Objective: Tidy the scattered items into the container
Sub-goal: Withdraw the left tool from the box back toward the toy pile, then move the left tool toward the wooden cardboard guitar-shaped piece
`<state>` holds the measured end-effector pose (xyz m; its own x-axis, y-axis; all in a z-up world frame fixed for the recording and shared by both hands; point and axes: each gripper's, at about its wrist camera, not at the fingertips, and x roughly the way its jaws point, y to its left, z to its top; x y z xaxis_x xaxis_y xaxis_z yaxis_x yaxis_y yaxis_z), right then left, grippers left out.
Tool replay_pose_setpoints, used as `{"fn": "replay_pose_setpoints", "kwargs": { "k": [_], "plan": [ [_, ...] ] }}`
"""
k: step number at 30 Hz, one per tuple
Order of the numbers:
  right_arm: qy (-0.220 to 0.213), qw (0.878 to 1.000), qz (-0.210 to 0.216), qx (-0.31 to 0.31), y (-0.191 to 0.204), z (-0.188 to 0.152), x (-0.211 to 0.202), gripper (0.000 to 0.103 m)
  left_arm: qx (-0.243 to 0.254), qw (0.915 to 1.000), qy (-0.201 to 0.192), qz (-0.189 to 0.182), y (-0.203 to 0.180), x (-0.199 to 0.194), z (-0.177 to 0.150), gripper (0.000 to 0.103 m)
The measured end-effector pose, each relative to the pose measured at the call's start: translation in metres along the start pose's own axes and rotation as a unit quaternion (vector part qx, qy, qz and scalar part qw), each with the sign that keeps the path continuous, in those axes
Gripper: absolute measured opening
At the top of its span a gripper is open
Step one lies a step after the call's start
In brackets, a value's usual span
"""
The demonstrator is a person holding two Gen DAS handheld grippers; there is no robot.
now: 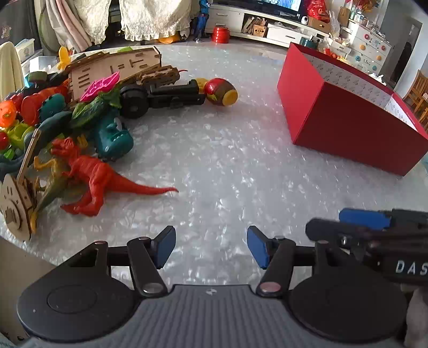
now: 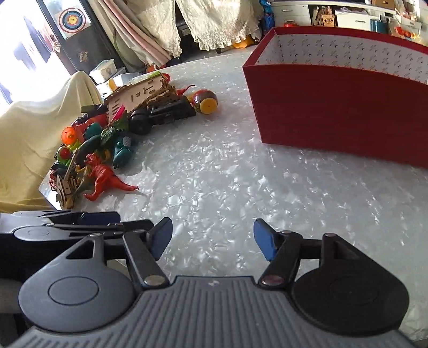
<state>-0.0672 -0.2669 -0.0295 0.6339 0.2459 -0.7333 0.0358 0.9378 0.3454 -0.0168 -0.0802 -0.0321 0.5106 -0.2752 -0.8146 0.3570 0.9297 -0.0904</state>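
A pile of toys lies at the table's left: a red dinosaur [image 1: 96,176] [image 2: 105,179], a teal dinosaur head [image 1: 113,136], a black toy vehicle [image 1: 163,96] [image 2: 160,112], a wooden model [image 1: 112,69] [image 2: 139,93] and a red-brown barrel toy [image 1: 220,91] [image 2: 204,101]. An open red box [image 1: 345,120] [image 2: 337,107] stands at the right. My left gripper [image 1: 211,247] is open and empty over bare table near the front edge. My right gripper [image 2: 212,238] is open and empty beside it; it shows in the left wrist view [image 1: 358,224].
The white pearly table [image 1: 227,166] [image 2: 227,182] spreads between the pile and the box. A cream-draped chair [image 2: 40,128] stands past the table's left edge. A TV cabinet [image 1: 267,24] and curtains are far behind.
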Motion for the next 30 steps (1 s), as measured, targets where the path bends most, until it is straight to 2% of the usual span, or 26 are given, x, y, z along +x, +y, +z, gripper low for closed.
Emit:
{"fn": "replay_pose_setpoints", "kwargs": {
  "k": [6,9,14,17,23,27,30],
  "plan": [
    [0.026,1.0,-0.002,-0.001,-0.001,-0.001,0.007,0.065,0.005,1.0,0.008,-0.001,0.003,0.006,0.006,0.063],
    [0.039,0.999,-0.003,-0.001,-0.002,-0.002,0.01,0.065,0.02,0.9997,0.007,0.01,0.003,0.009,0.008,0.065],
    [0.045,0.998,-0.042,-0.025,-0.003,0.004,0.023,0.067,0.048,0.9988,0.013,0.005,-0.004,0.023,0.02,0.068],
    [0.057,0.994,-0.07,-0.054,-0.002,0.011,0.027,0.067,0.076,0.9969,0.011,0.019,-0.017,0.03,0.03,0.068],
    [0.115,0.984,-0.115,-0.071,-0.002,0.029,0.034,0.067,0.051,0.9976,0.039,0.028,-0.023,0.026,0.038,0.068],
    [0.137,0.977,-0.148,-0.075,0.006,0.025,0.035,0.067,0.038,0.9985,0.004,0.038,-0.021,0.006,0.024,0.068],
    [0.112,0.983,-0.123,-0.072,0.012,0.01,0.03,0.067,0.031,0.9978,-0.033,0.049,-0.018,-0.013,0.006,0.068]
  ]
}}
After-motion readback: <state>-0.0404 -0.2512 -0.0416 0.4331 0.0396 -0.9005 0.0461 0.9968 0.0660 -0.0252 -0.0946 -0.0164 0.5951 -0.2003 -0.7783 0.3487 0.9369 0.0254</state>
